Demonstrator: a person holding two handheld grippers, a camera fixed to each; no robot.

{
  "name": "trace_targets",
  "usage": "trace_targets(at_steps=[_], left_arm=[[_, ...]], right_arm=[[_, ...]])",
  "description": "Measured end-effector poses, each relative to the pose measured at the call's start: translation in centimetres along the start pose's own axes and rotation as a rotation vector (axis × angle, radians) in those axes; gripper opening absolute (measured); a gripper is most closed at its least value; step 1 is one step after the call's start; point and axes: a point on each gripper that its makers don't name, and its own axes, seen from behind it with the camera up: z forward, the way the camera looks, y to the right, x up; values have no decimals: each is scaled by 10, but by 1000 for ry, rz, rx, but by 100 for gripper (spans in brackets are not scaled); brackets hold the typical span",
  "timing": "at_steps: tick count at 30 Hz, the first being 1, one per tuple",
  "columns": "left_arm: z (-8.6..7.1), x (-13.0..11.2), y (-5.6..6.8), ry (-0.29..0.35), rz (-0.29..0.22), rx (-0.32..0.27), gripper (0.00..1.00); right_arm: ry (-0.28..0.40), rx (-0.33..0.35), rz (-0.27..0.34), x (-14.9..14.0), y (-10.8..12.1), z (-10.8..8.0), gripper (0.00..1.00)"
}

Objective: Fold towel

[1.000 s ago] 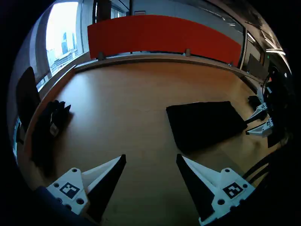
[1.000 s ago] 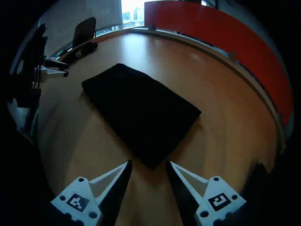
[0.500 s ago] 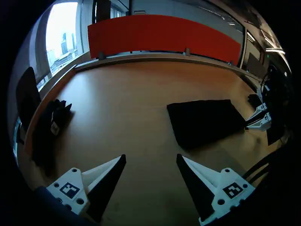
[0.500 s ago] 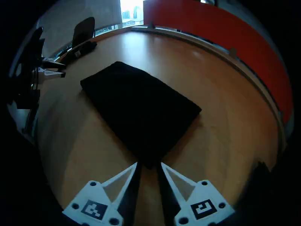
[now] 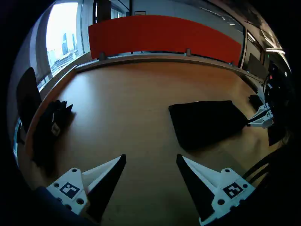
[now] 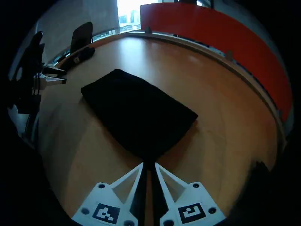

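Towel (image 6: 139, 113) corner nipped by R hand-held gripper (image 6: 149, 166) — L hand-held gripper (image 5: 150, 156) agape.

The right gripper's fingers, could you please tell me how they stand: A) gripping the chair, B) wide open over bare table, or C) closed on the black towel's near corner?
C: the right gripper pinches the near corner of the black towel, fingers almost touching.

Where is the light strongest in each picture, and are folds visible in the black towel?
Left gripper view: the window is blown out white; the towel reads as flat black, no folds visible. Right gripper view: window glare spreads a sheen on the table, whose far edge curves from fisheye distortion.
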Motion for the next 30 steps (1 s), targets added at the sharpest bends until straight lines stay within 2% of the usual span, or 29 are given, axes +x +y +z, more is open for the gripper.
trace_targets(at_steps=[14, 21, 30], left_arm=[[-2, 4, -3, 13, -10, 8, 100], [-4, 5, -6, 26, -12, 36, 100], [-8, 5, -6, 52, -32, 48, 100]], right_arm=[[67, -47, 5, 22, 11, -31, 6], [87, -61, 1, 31, 15, -45, 6], [99, -71, -1, 36, 16, -51, 6]])
